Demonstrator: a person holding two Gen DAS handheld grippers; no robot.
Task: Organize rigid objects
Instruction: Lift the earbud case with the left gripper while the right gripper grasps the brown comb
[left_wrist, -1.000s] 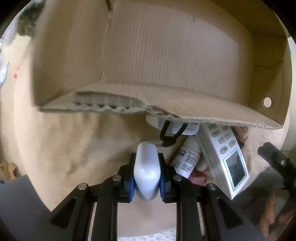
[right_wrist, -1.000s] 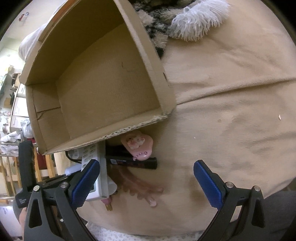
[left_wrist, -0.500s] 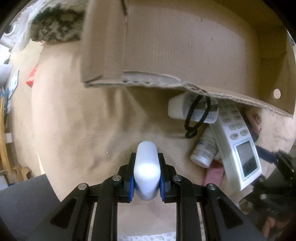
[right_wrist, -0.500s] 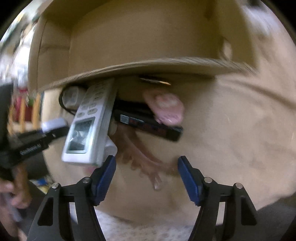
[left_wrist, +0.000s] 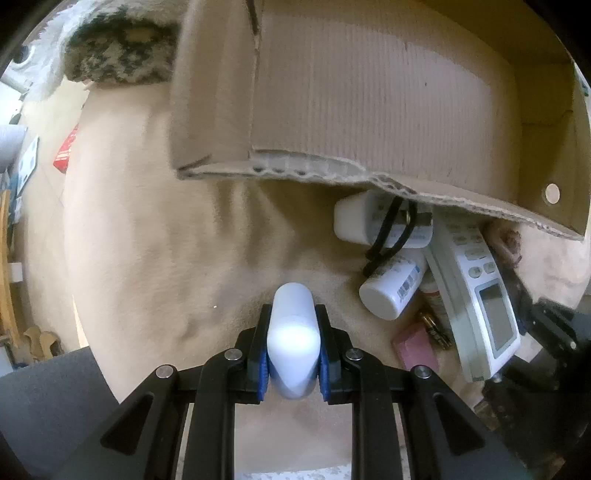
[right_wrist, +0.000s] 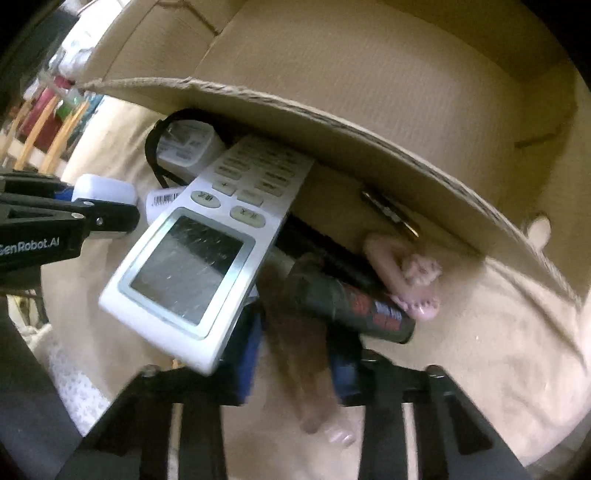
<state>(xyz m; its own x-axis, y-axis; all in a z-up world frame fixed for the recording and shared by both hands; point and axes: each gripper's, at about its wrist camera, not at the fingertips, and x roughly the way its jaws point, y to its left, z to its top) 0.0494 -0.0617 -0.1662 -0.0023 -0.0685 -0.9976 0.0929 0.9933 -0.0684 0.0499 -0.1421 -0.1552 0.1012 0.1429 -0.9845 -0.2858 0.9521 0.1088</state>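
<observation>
Brown hair claw (right_wrist: 295, 354) now sits clamped in the right gripper (right_wrist: 295, 363), jaws wide a second ago; left gripper (left_wrist: 293, 354) grips its white bottle (left_wrist: 293, 332), both ready for the cardboard box (left_wrist: 369, 92).

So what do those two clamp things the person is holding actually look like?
Both are black plastic tools with two angular, open-framed arms joined by silver rivets, ending in blue rubbery pads. The left gripper shows this most clearly. The right gripper looks the same, though blurred. White lettering reading GenRobot.AI runs along the left one's side in the right wrist view. No cables are visible.
</observation>
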